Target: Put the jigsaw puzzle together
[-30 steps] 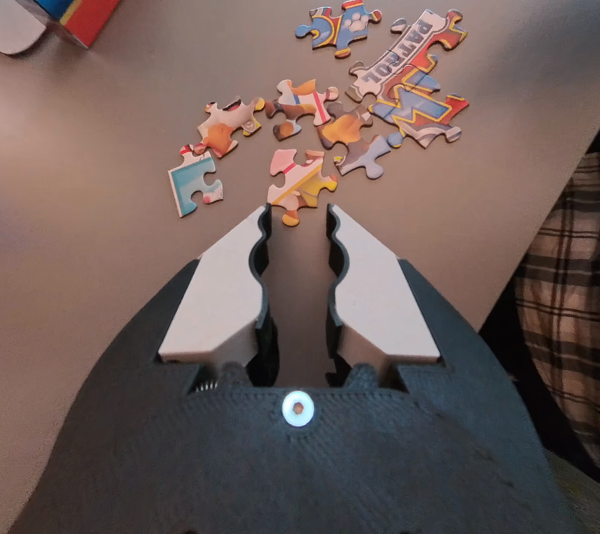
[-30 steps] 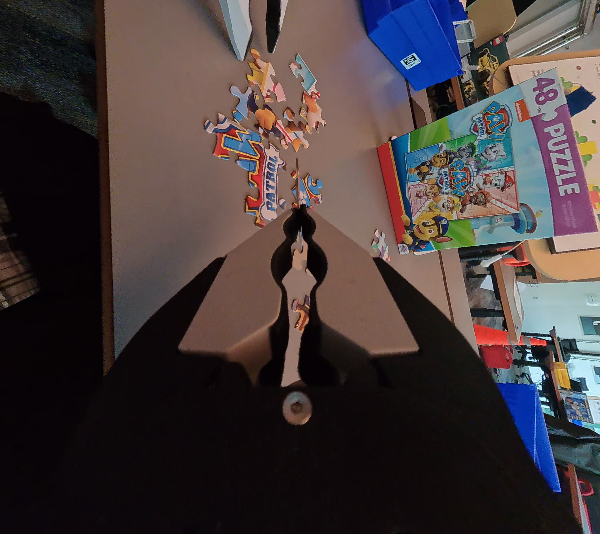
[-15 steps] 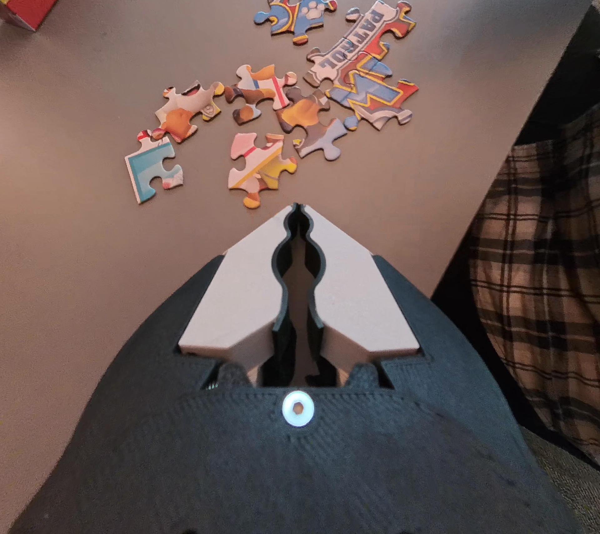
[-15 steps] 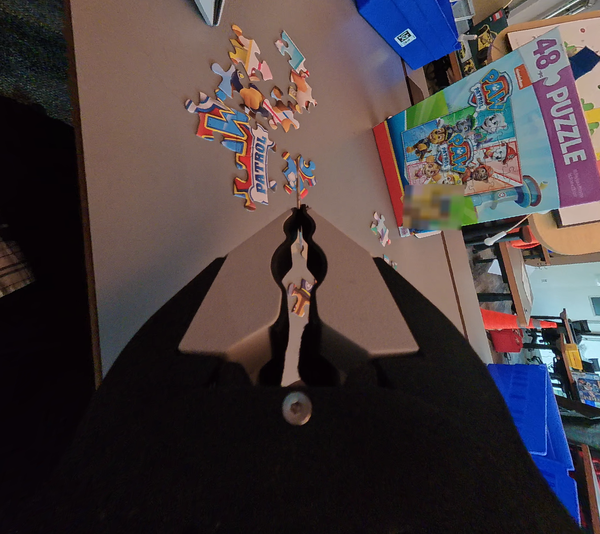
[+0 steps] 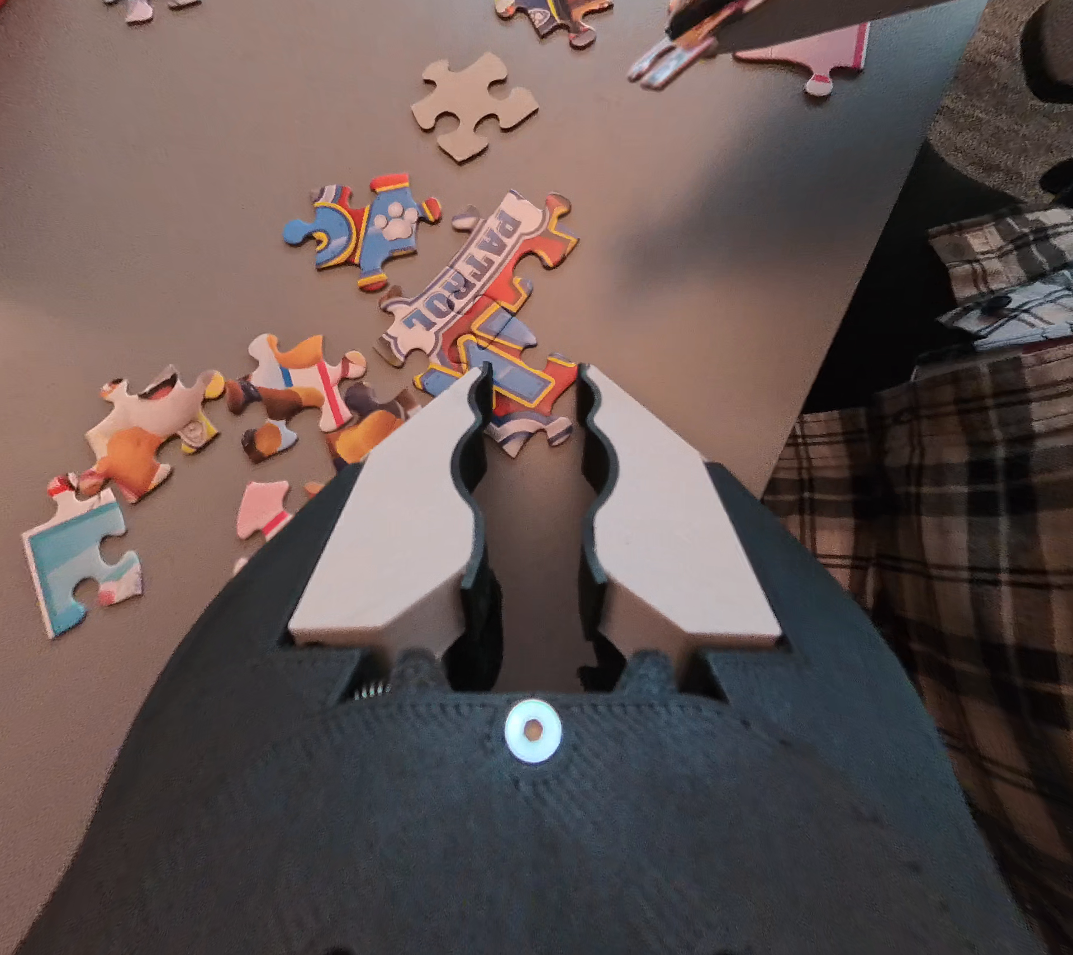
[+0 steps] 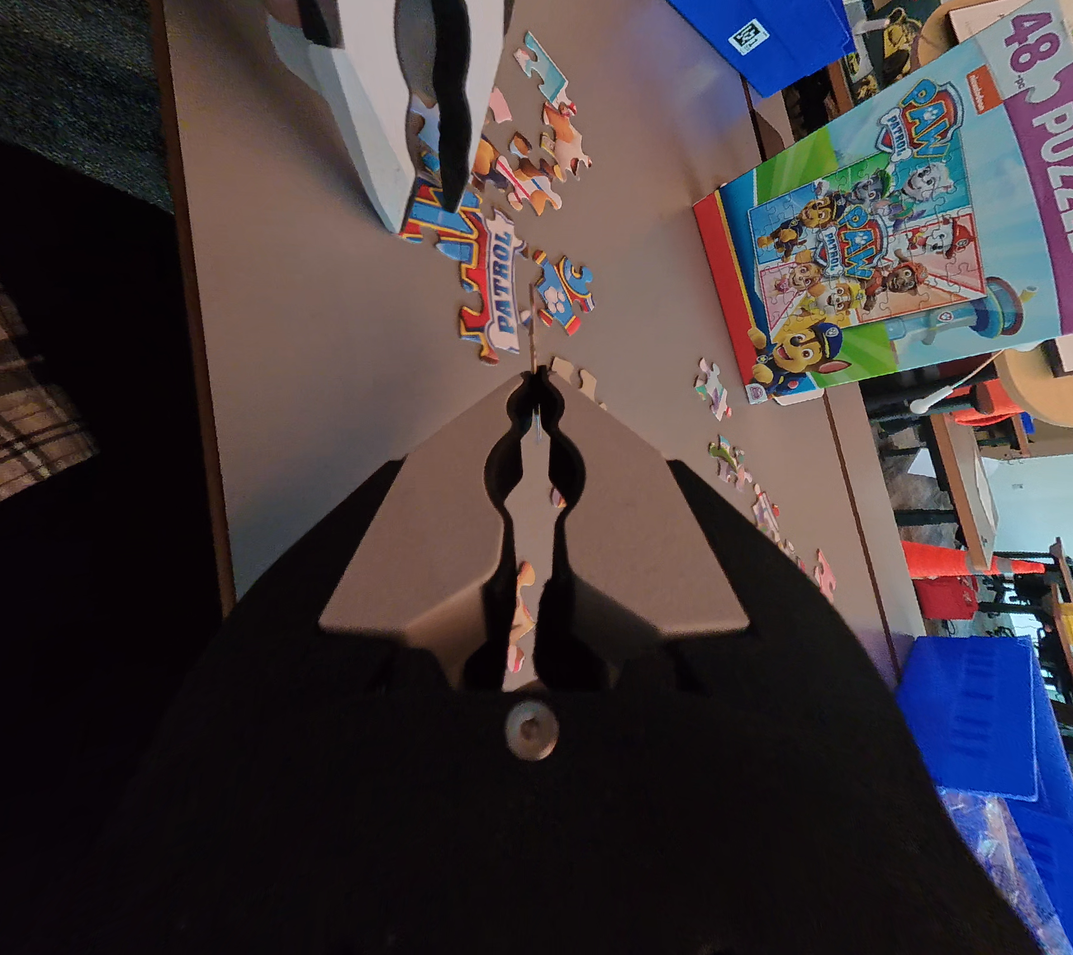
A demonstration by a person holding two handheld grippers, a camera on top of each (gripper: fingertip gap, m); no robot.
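Colourful jigsaw pieces lie flat, scattered; joined lettered pieces among them.

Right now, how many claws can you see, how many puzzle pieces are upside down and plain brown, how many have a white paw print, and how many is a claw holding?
Claws: 2 (left claw, right claw)
Plain brown upside-down piece: 1
Paw-print piece: 1
Held piece, in the right claw: 1
Total: 5
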